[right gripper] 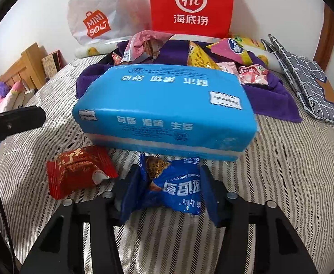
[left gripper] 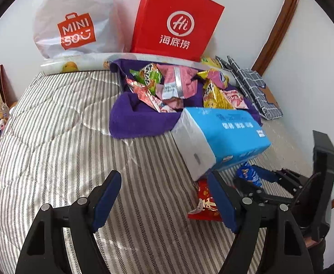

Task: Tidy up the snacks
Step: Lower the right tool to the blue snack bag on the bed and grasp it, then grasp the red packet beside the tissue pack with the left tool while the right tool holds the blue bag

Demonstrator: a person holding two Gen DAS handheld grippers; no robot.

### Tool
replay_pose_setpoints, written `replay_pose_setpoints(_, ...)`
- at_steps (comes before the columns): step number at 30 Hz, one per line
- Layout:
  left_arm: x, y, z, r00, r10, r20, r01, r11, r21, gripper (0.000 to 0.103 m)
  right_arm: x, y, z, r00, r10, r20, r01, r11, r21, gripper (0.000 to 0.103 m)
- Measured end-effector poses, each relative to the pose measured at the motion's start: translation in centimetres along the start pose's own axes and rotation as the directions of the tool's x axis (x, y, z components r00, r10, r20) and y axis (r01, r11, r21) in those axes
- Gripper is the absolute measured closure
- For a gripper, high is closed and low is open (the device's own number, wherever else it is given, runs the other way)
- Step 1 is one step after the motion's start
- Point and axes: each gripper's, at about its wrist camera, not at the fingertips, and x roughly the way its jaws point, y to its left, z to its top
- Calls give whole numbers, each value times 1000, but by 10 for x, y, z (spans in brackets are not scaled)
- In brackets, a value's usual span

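Blue foil cookie packet (right gripper: 176, 187) sat lower centre, pinched between right gripper (right gripper: 167, 191) pads for lifting; red wrapped snack (right gripper: 75, 171) lay just left; left gripper (left gripper: 164, 196) gaped empty over striped quilt (left gripper: 53, 137)

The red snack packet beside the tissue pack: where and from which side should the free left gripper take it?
Grip the red packet across its puffed middle, from above on its open left side. It lies flat on the striped quilt; the tissue pack blocks the far side, and the right gripper, shut on the blue packet, crowds its right. The left gripper is open.
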Motion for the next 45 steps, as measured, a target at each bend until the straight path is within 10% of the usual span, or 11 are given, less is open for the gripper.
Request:
replay_pose_setpoints(14, 10, 14, -15, 998, 39, -49, -43, 997, -67, 26, -9, -40, -8, 999, -34, 11, 34, 998, 45, 54)
replay_pose_setpoints(31, 20, 17, -26, 944, 325, -55, -326, 945, -11, 5, 5, -81, -2, 998, -65, -1, 65, 994, 89, 49)
replay_pose_setpoints(45, 22, 23, -28, 944, 326, -55, -328, 943, -46, 1, 6, -82, -2, 998, -60, -2, 60, 994, 91, 44)
